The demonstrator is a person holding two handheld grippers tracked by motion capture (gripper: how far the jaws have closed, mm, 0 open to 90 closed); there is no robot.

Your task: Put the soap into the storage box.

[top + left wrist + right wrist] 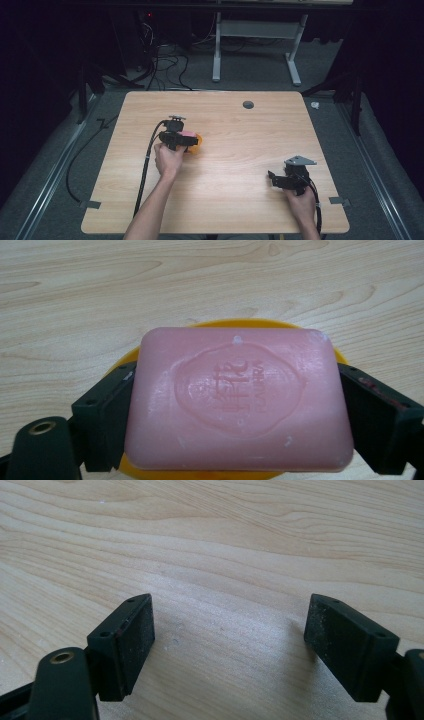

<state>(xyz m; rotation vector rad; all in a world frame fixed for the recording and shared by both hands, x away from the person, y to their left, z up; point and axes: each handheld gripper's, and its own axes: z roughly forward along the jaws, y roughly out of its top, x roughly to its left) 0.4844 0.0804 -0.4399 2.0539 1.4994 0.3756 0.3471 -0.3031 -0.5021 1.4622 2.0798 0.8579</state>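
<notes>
Soap sits clamped in left tool (right tool gapes).

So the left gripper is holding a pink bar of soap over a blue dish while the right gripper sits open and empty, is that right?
Nearly: the dish is yellow, not blue, as the left gripper view shows. The left gripper does clamp the pink bar of soap over it, and the right gripper is open and empty.

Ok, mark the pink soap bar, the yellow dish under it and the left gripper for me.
pink soap bar [239, 402], left gripper view, on its embossed top face.
yellow dish [240, 323], left gripper view, on its far rim.
left gripper [184, 142], high view, between its fingertips at the soap.
</notes>
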